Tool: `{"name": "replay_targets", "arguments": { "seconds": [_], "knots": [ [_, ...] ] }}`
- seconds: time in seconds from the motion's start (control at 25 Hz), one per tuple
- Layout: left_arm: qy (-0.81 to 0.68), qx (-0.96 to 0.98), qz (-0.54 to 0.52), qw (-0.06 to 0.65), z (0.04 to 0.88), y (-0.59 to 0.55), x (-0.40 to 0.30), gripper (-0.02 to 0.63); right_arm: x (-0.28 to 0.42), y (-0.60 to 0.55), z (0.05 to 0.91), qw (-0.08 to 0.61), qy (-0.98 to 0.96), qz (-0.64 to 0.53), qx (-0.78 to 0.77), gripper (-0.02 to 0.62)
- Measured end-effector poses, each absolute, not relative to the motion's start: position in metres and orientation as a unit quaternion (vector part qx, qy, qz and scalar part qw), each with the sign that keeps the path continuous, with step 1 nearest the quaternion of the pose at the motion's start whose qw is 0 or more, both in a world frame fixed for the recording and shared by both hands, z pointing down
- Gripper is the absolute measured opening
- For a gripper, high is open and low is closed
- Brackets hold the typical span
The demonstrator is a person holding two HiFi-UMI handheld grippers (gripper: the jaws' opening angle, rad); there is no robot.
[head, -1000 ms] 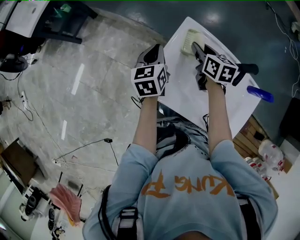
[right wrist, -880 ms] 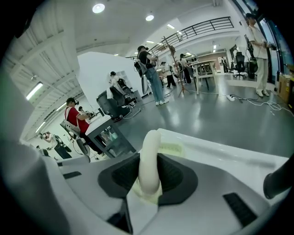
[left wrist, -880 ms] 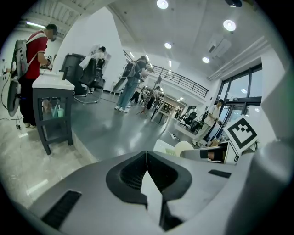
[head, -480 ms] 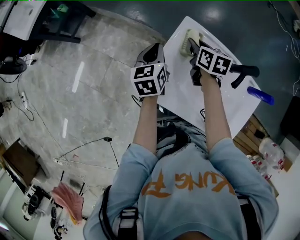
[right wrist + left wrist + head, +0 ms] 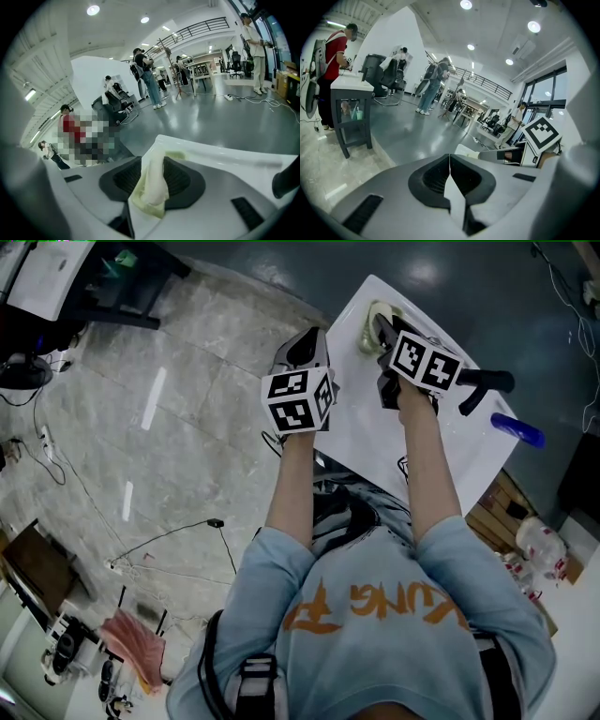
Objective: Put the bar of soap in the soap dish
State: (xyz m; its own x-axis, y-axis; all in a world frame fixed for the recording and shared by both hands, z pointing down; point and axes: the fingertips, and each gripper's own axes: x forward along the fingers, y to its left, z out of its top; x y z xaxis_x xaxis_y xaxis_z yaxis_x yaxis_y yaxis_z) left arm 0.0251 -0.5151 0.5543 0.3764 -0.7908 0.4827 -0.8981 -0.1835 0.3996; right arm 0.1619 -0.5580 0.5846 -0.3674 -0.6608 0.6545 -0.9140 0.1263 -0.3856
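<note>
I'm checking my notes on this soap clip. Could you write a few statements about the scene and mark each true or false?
1. The left tongs are shut with nothing between them. True.
2. The right tongs are empty. False: the soap stands between their jaws, which have just been opening.
3. A blue thing lies near the right edge of the table. True.
4. The left tongs reach over the dish. False: they are held left of the table, apart from the dish. Only the right tongs are at the dish.
</note>
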Motion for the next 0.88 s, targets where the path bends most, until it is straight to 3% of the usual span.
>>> {"name": "replay_targets", "arguments": {
  "seconds": [0.4, 0.88],
  "knots": [
    [-0.539, 0.782, 0.071, 0.305, 0.532, -0.507, 0.031, 0.025, 0.184, -0.542, 0.566, 0.143, -0.722, 0.367, 0.569, 0.147],
    [-0.496, 0.837, 0.016, 0.23, 0.453, -0.486, 0.04, 0.025, 0.187, -0.498, 0.435, 0.038, -0.77, 0.201, 0.604, 0.103]
  ]
}}
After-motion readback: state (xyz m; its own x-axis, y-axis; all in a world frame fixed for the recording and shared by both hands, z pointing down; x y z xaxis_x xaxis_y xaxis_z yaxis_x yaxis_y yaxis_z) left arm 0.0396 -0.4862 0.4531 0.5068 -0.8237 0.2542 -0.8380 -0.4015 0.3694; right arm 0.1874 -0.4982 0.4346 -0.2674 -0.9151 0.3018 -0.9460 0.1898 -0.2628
